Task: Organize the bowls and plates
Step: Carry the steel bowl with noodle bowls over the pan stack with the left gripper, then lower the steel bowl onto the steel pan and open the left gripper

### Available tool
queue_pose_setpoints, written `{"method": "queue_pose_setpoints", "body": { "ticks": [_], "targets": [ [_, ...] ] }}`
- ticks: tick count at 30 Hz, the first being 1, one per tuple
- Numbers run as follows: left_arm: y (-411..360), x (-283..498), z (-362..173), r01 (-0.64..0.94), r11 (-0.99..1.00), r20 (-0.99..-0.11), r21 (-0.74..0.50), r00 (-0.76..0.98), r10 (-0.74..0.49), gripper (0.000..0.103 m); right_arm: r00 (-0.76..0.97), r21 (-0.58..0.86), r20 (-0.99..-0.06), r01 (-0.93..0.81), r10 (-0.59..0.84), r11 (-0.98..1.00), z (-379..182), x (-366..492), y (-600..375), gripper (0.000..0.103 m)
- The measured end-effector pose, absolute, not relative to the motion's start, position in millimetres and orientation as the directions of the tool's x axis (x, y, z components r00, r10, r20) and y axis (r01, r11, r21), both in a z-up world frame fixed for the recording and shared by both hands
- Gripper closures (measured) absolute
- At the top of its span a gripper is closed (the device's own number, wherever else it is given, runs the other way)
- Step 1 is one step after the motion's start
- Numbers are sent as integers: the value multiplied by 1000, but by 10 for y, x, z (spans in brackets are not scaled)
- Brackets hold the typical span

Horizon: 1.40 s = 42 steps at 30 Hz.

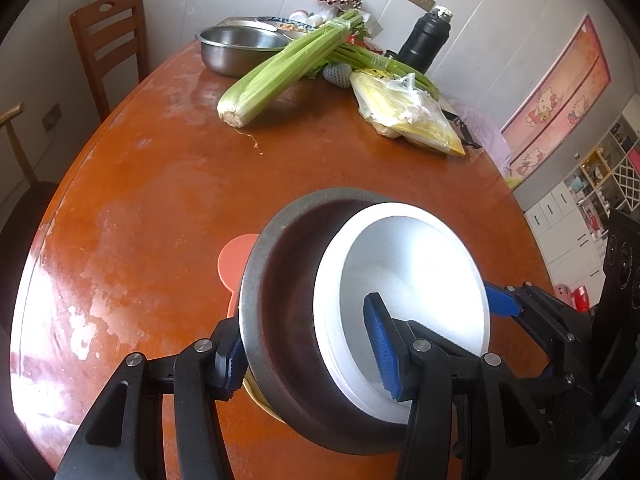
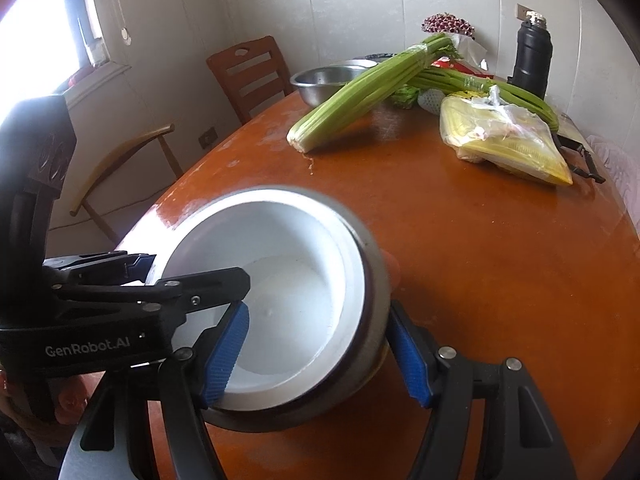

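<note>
The left tongs (image 1: 308,356) clamp the steel bowl's (image 1: 280,280) rim and the right tongs (image 2: 316,354) straddle both bowls' wall, the white bowl (image 1: 404,280) nested inside, tilted near the bench's (image 1: 160,200) near edge, celery (image 1: 280,68) toward the far edge.

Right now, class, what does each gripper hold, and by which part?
Both grip the nested bowls at the rim: the left gripper spans the steel bowl and white bowl; the right gripper clamps the opposite side.
</note>
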<state>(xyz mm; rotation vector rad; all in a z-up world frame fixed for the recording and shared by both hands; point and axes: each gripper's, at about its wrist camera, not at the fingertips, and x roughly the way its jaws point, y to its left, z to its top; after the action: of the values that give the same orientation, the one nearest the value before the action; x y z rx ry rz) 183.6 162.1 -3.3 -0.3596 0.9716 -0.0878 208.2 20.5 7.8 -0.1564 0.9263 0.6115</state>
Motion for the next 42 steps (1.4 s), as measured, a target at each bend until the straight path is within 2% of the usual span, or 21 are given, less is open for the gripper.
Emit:
{"method": "queue_pose_setpoints", "body": {
  "ticks": [14, 23, 37, 42],
  "targets": [
    [1611, 1723, 125, -107, 954, -782, -279, 602, -161, 49, 491, 119, -752, -554, 439, 824, 166, 2048, 113, 34],
    [1626, 1502, 372, -173, 963, -736, -205, 676, -35, 47, 521, 113, -730, -547, 442, 830, 235, 1980, 14, 33],
    [1101, 818, 418, -218, 964, -693, -150, 719, 54, 43, 627, 32, -630, -569, 459, 822, 481, 1270, -302, 29],
    [856, 596, 270, -228, 967, -716, -114, 694, 80, 43, 634, 51, -631, -540, 446, 840, 382, 1033, -546, 27]
  ]
}}
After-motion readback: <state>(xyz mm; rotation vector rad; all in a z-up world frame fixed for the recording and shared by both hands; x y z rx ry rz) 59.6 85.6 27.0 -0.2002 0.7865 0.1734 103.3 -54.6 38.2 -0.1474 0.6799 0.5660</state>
